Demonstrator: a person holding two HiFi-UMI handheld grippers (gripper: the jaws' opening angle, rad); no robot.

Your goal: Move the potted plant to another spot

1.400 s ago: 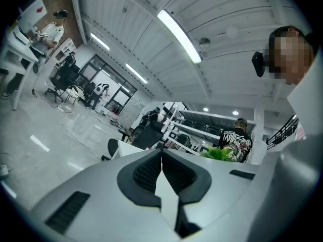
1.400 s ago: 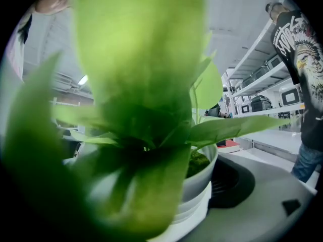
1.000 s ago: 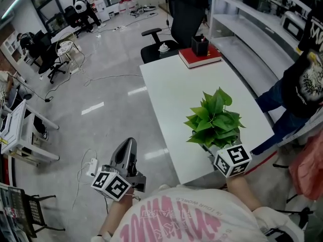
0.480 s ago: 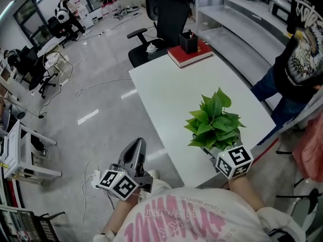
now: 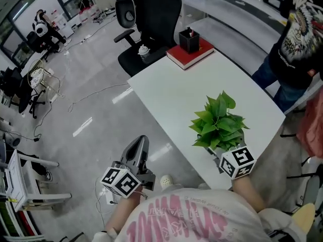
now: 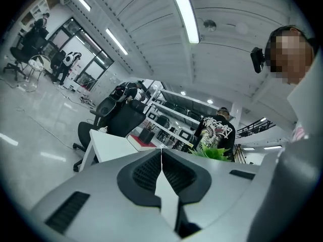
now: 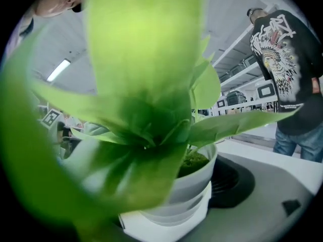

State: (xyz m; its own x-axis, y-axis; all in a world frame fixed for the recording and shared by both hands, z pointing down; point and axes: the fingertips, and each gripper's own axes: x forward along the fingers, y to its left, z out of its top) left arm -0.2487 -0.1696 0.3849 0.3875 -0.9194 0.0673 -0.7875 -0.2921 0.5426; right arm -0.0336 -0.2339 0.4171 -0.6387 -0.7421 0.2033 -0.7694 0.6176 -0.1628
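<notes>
The potted plant (image 5: 218,122), green leaves in a white pot (image 7: 189,188), is near the front right of the white table (image 5: 176,92). My right gripper (image 5: 222,153) is shut on the pot, whose wall sits between the dark pads (image 7: 229,178); leaves fill most of the right gripper view. Whether the pot rests on the table or is lifted I cannot tell. My left gripper (image 5: 139,150) hangs left of the table over the floor, shut with nothing held; its pads (image 6: 174,173) meet in the left gripper view.
A red book (image 5: 191,53) with a black pen holder (image 5: 189,39) lies at the table's far end. A black office chair (image 5: 146,26) stands behind it. A person in a black printed shirt (image 5: 295,32) stands to the right. Cables cross the floor at left.
The view has shifted so the table sits more to the right and nearer. The plant stays in my right gripper at about the same place; the left gripper stays shut.
</notes>
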